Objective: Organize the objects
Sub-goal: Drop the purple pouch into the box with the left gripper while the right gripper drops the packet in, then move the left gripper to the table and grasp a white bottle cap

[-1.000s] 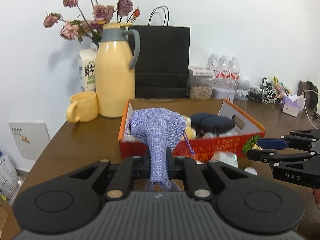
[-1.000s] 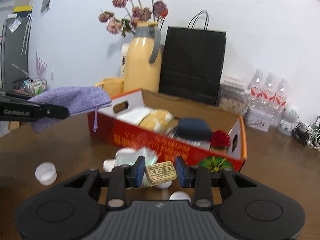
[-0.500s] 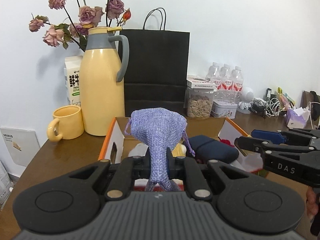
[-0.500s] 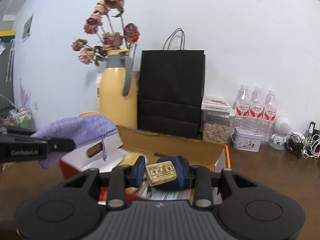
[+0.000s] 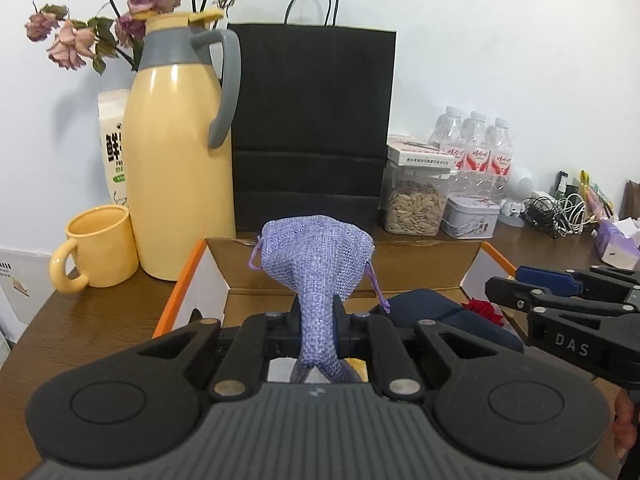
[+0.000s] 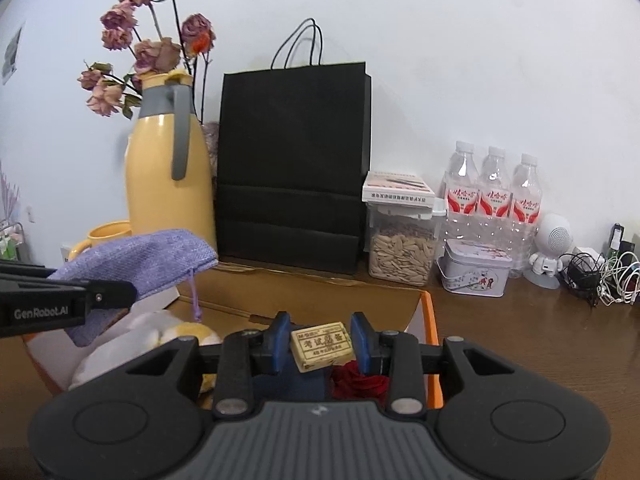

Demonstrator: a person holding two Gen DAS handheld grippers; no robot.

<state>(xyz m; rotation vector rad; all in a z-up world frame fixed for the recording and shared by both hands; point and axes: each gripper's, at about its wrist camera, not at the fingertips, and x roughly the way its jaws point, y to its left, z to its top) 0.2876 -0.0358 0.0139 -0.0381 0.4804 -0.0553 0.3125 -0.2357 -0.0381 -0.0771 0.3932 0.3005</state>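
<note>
Left tool (image 5: 316, 318) pinches pouch (image 5: 316, 264), right tool (image 6: 320, 346) clamps eraser (image 6: 322, 346), both seemingly above box (image 5: 180, 280) for dropping in.

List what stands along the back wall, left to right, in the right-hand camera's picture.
Yellow jug → black paper bag → jar of seeds → patterned tin → white toy robot → tangled cables.

Plain white wall (image 6: 440, 60); dark brown wooden table (image 6: 520, 332) against it.
</note>
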